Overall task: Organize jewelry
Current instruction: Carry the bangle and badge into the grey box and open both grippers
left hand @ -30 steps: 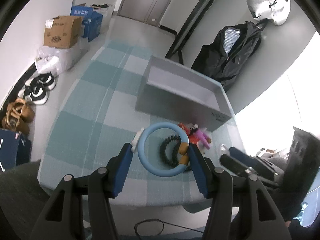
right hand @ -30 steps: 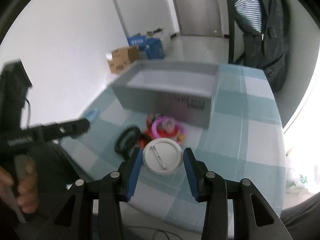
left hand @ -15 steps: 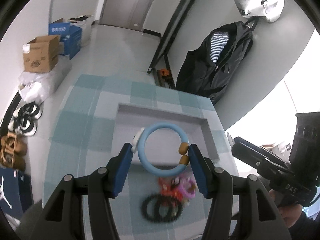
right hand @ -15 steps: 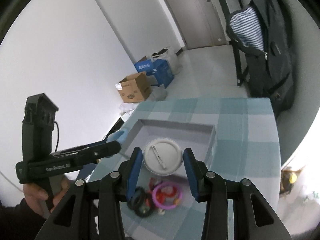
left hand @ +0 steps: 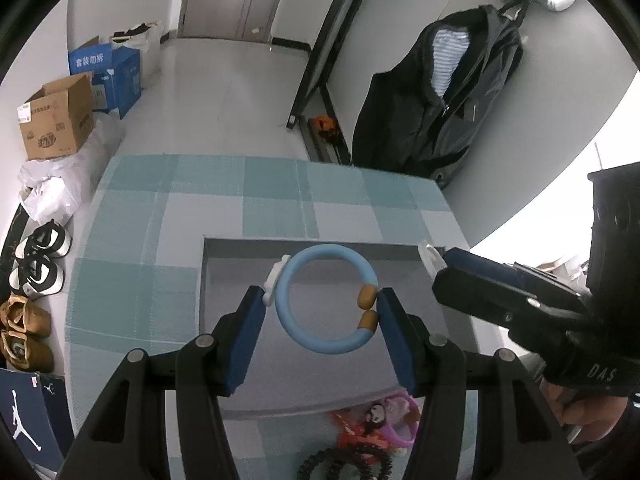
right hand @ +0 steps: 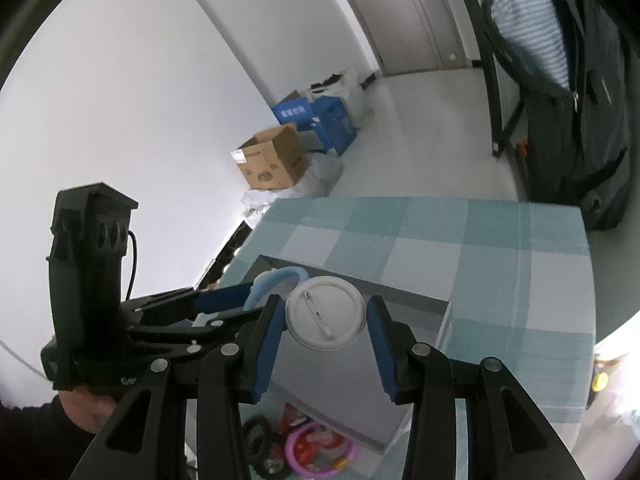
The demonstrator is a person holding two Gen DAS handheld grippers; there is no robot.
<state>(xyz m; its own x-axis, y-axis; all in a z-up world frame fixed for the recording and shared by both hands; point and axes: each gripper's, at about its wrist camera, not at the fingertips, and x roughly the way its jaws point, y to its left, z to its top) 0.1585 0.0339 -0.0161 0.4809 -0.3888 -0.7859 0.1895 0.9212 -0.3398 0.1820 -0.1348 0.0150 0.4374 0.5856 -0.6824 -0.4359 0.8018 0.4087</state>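
1. Left tool (left hand: 322, 312) grips a blue bracelet (left hand: 326, 298) between its blue pads, held above the gray tray (left hand: 224, 248).
2. Right tool (right hand: 326, 322) clamps a white round badge (right hand: 325, 312), pin side up, also over the tray.
3. More jewelry, a pink bangle (right hand: 320, 454) and a black coil (left hand: 344, 464), lies on the checkered counter (left hand: 276, 192) just beside the tray's near wall.

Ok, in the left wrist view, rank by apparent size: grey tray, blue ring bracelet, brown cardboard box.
1. Grey tray
2. Blue ring bracelet, though nearness to the camera enlarges it
3. Brown cardboard box, far away
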